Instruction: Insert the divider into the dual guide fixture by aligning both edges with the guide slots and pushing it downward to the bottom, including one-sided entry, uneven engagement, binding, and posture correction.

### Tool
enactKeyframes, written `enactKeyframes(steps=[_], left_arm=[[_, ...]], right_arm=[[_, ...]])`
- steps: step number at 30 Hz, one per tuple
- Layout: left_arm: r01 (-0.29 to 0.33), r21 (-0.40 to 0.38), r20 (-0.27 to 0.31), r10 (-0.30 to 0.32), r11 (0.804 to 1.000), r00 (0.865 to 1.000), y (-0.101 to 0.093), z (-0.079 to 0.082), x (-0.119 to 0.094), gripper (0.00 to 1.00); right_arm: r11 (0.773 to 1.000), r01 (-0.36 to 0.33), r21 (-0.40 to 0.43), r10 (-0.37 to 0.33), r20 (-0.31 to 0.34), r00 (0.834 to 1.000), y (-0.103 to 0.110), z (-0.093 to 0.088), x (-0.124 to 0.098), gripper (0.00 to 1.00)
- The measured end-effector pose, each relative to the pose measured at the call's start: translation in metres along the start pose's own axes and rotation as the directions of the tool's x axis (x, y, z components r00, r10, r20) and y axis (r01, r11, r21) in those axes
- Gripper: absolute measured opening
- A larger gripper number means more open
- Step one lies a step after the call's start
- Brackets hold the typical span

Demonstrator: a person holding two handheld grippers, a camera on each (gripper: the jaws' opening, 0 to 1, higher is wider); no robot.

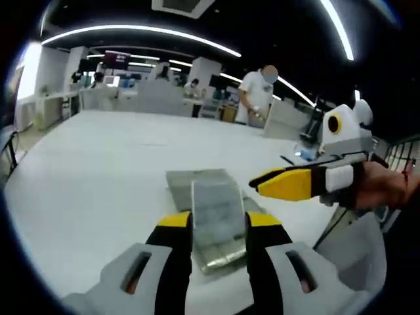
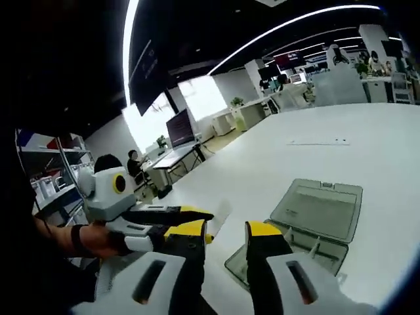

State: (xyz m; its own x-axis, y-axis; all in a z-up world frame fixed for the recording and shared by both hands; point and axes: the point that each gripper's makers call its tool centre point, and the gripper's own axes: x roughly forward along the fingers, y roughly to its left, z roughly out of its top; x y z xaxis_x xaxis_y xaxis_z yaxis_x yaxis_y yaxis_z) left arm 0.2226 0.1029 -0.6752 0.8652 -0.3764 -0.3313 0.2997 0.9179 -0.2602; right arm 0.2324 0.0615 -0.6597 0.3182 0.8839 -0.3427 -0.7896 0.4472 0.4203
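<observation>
Low in the left gripper view, the left gripper (image 1: 218, 226) is clamping the clear divider (image 1: 216, 213) above the fixture (image 2: 308, 226), at centre. The right gripper (image 2: 223, 235) is hanging empty, jaws apart. If tilted, one divider edge risks entering first and binding.

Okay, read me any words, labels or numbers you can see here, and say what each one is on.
None can be read.
Dark hanging sign: marks too blurred to read.
Purple screen far off: too small.
Translucent grey plastic divider and clear hinged fixture tray: no print visible.
</observation>
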Motion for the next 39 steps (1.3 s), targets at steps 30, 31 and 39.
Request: enactKeyframes(steps=[30,31,39], left_arm=[[0.063,-0.004,0.022,-0.063,0.998,0.998,-0.024,0.005,0.006,0.29],[0.064,-0.004,0.020,-0.064,0.998,0.998,-0.024,0.005,0.006,0.29],[0.076,-0.003,0.018,-0.076,0.997,0.997,-0.029,0.004,0.007,0.29]], right_arm=[[0.994,0.014,0.111,-0.015,0.008,1.000,-0.006,-0.001,0.000,0.13],[0.993,0.014,0.117,-0.015,0.006,1.000,-0.006,-0.001,0.000,0.12],[0.991,0.008,0.134,-0.008,0.003,1.000,-0.004,-0.002,0.002,0.10]])
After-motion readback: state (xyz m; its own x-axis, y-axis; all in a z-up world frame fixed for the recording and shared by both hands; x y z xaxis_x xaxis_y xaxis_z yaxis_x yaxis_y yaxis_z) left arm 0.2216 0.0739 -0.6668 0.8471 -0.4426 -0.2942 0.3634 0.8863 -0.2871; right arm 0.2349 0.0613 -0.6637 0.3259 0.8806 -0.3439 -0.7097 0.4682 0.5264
